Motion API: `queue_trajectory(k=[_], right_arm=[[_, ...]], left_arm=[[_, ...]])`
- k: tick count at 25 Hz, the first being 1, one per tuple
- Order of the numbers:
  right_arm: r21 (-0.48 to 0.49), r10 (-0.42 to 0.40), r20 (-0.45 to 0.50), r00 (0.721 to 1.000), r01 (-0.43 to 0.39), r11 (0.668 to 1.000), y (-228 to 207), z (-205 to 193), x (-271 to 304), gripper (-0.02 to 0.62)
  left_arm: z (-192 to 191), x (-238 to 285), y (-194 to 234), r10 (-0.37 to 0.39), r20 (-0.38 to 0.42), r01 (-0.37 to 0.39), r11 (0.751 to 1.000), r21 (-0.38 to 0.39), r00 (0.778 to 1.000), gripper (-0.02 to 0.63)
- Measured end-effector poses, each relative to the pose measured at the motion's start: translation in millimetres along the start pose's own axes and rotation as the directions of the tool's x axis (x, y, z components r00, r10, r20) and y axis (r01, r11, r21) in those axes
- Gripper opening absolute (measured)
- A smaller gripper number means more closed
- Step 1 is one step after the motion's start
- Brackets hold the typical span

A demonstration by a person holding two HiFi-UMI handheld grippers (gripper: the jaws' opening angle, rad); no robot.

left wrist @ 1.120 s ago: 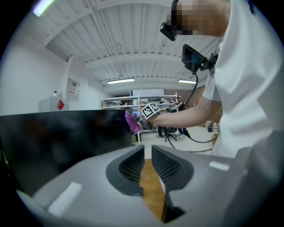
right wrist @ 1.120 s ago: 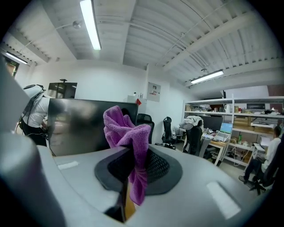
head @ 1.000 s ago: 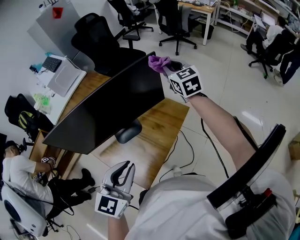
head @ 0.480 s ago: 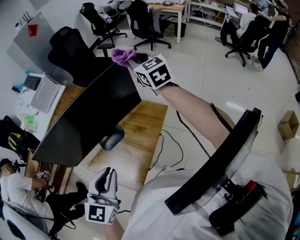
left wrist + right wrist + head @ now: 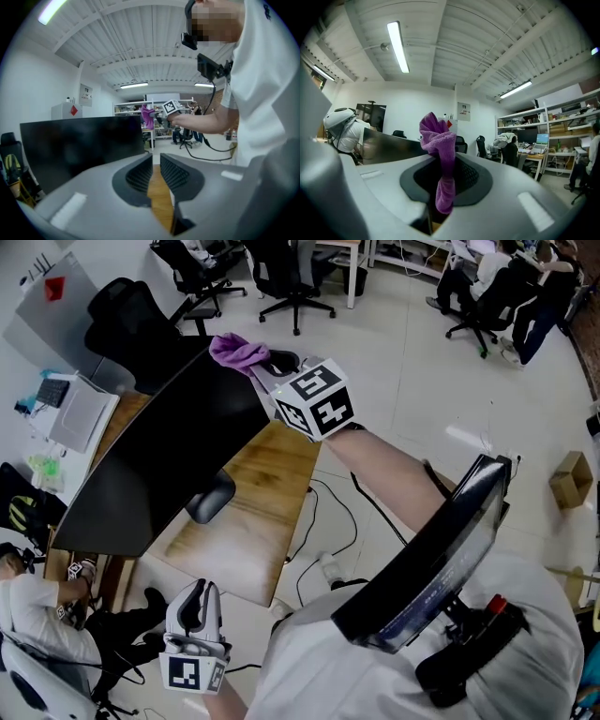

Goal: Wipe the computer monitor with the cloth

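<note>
A wooden surface carries a wide black monitor, which runs along most of its length. The monitor's rounded base sits near the middle of the surface. A black office chair stands beyond the far edge, and 2 more chairs are further back on the pale floor. Cables trail on the floor off the surface's right edge. A seated person is by the surface's left end.

The right forearm stretches forward and up. It brings the right tongs to the monitor's upper far corner, above the surface's far edge. These tongs are pinching the purple cloth, which bunches above them and hangs down between them. The cloth is right at that corner of the monitor; whether it touches the screen cannot be told.

The left tongs are held low near the body, off the surface's near edge and pointing toward it. They stand a narrow slit apart with nothing between them.
</note>
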State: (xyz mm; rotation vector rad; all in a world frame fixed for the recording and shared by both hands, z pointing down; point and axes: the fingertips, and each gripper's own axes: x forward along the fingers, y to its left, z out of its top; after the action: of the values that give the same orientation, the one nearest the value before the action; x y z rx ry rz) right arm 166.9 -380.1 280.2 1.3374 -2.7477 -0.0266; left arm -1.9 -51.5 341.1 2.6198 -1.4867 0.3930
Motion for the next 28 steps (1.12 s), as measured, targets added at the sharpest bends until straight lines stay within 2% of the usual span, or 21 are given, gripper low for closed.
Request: queue_trajectory(k=[3, 8, 16, 28], right_arm=[[0.017, 0.011, -0.010, 1.000, -0.011, 1.000, 20, -19, -25, 0.048], [0.054, 0.000, -0.033, 0.999, 0.002, 0.999, 62, -44, -83, 0.048], [0.058, -0.036, -0.068, 0.997, 0.040, 0.998, 129, -55, -167, 0.048], [0.053, -0.072, -0.084, 0.994, 0.076, 0.996, 184, -55, -212, 0.048]], left_arm=[[-5, -10, 0, 0.005, 0.001, -0.005, 1.000, -0.010, 1.000, 0.071], [-6, -39, -5, -0.030, 0.027, 0.029, 1.000, 0.005, 0.999, 0.071], [-15, -99, -9, -0.061, 0.059, 0.060, 0.998, 0.019, 0.996, 0.071], [-36, -151, -16, -0.094, 0.079, 0.093, 0.995, 0.021, 0.992, 0.071]])
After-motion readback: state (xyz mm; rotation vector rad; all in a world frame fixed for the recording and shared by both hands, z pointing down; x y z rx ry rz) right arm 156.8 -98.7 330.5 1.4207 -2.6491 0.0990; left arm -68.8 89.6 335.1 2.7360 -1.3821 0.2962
